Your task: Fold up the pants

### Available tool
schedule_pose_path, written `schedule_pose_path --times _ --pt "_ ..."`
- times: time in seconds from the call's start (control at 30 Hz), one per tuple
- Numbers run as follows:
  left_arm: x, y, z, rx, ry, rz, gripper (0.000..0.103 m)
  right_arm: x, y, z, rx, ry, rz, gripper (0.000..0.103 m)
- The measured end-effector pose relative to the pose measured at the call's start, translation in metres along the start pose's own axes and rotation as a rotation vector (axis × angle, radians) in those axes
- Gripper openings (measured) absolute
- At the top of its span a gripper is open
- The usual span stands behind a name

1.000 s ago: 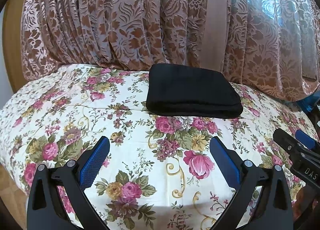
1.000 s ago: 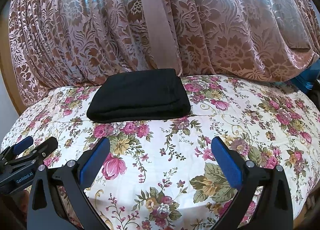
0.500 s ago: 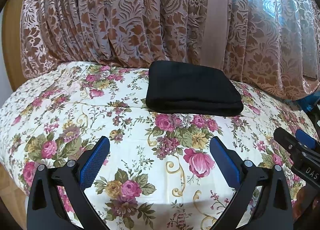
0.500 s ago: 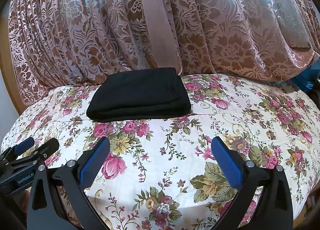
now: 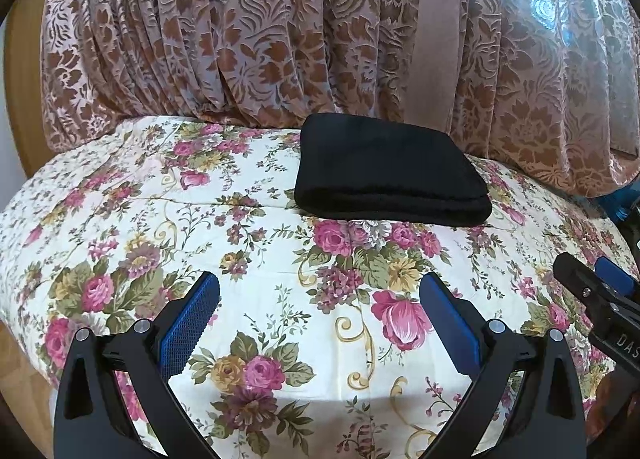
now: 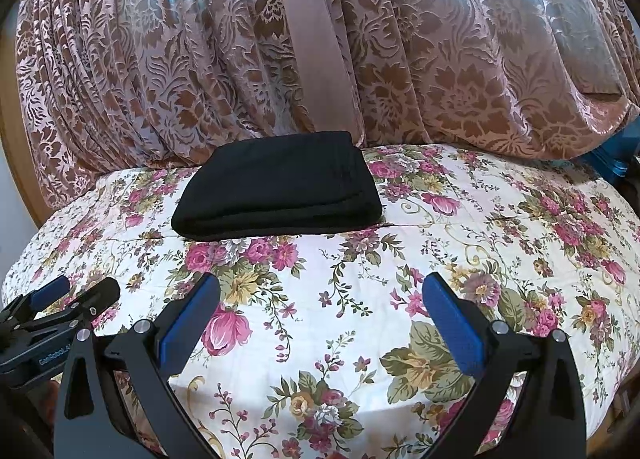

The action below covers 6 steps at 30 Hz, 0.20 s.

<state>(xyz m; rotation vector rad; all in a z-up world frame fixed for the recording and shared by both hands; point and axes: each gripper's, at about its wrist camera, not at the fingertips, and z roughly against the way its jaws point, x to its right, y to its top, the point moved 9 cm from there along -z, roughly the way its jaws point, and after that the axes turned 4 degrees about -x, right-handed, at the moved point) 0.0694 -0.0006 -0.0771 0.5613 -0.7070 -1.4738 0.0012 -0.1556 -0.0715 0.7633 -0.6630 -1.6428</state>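
Note:
The black pants (image 5: 384, 171) lie folded into a thick flat rectangle at the far side of the flowered bedspread (image 5: 200, 227), close to the curtain. The right wrist view shows the same pants (image 6: 280, 187) left of centre. My left gripper (image 5: 320, 315) hangs open over the near part of the bed, well short of the pants, nothing between its blue pads. My right gripper (image 6: 320, 315) is open too and just as far back. Each gripper shows in the other's view: the right one (image 5: 596, 295) at the right edge, the left one (image 6: 72, 299) at the left edge.
A brown-and-pink patterned curtain (image 5: 280, 39) hangs right behind the bed. A blue object (image 6: 612, 163) sits at the far right beside the bed. Wooden floor (image 5: 20, 399) shows past the bed's left edge.
Both views have drifted slightly, so the pants sit a touch higher in frame. Both grippers stay open and the pants have not moved.

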Motion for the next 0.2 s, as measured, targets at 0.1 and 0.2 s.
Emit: schedule_pose_path --times 0.1,0.2 --pt "-0.0031 -0.0024 -0.0052 -0.022 0.004 0.015 0.099 0.0014 -0.0007 -0.0023 -0.004 -0.002 -0.003 0.101" --pt "-0.005 -0.0061 -0.0108 -0.042 0.009 0.021 0.099 0.0032 -0.0031 -0.0068 -0.014 -0.006 -0.002 0.101"
